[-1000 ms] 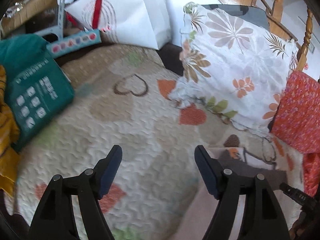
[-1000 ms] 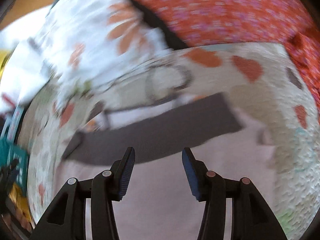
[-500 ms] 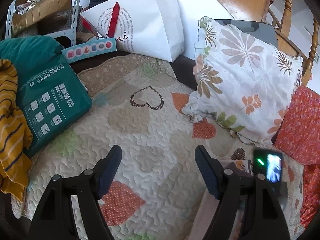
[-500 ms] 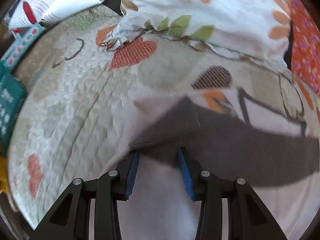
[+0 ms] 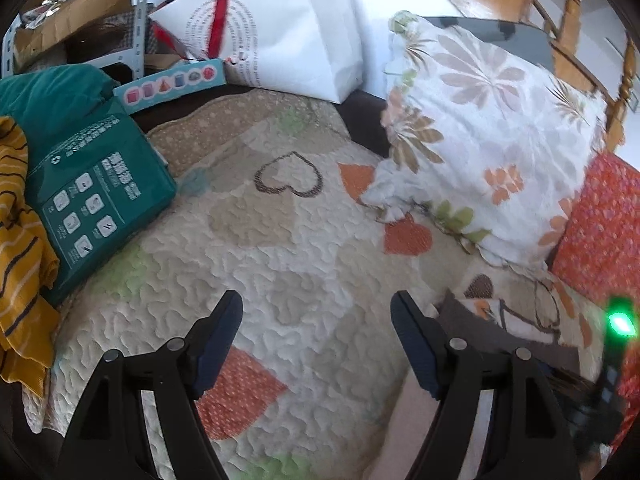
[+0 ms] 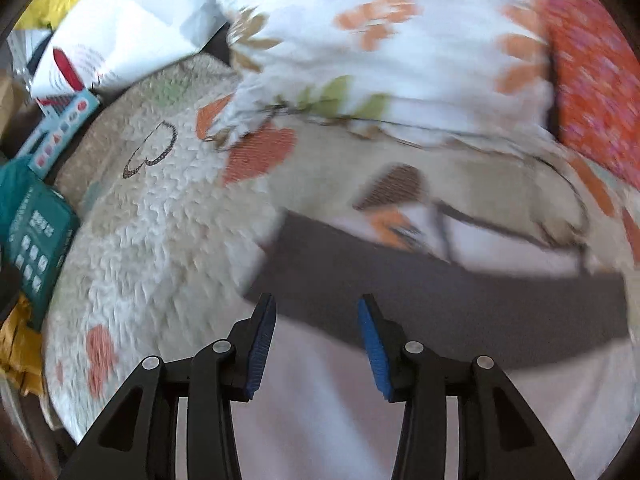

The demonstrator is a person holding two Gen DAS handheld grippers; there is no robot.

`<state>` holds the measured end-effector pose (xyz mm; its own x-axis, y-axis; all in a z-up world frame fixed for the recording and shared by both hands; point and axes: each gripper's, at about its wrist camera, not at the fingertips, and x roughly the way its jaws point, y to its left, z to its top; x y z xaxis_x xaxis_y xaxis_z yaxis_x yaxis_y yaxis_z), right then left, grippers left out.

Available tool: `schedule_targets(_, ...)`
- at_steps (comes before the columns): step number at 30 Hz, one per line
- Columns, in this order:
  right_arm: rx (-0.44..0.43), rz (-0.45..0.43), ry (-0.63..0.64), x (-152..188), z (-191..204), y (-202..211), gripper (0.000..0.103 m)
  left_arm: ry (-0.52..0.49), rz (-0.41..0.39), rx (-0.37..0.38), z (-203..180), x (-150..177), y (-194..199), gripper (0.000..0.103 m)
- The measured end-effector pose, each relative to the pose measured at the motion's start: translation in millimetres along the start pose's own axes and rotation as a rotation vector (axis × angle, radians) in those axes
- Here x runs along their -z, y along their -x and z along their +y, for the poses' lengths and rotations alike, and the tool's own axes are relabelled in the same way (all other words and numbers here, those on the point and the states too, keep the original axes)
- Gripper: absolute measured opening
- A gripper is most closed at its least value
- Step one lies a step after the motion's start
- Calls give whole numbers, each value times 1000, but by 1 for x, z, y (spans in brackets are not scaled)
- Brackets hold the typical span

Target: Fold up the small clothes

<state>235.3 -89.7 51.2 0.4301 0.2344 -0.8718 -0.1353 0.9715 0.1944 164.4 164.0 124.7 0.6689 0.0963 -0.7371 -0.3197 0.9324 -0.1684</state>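
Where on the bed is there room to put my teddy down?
The bare quilt middle is free, between the green package on the left and the flowered pillow on the right. It is crowded at the back by the white bag, and the pink garment fills the near right.

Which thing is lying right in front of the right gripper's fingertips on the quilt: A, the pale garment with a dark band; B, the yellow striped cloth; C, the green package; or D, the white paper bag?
A: the pale garment with its dark band lies under the right gripper.
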Motion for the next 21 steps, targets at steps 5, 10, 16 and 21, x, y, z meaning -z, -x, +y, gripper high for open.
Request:
schedule_targets(5,127,4,-145,63,-106,42,47,-97,8,39,-26,23,16,76)
schedule_targets(10,298,22,-362,142,-228,81,47,-194,-18,81,-57,55,45,79)
schedule_targets(16,324,-34,-611,205,-318,125,48,-267,-26,122,-94,102,73,84)
schedule_targets(21,283,-123,-653,215,-325,152,48,-305,61,137,-124,150,69,84)
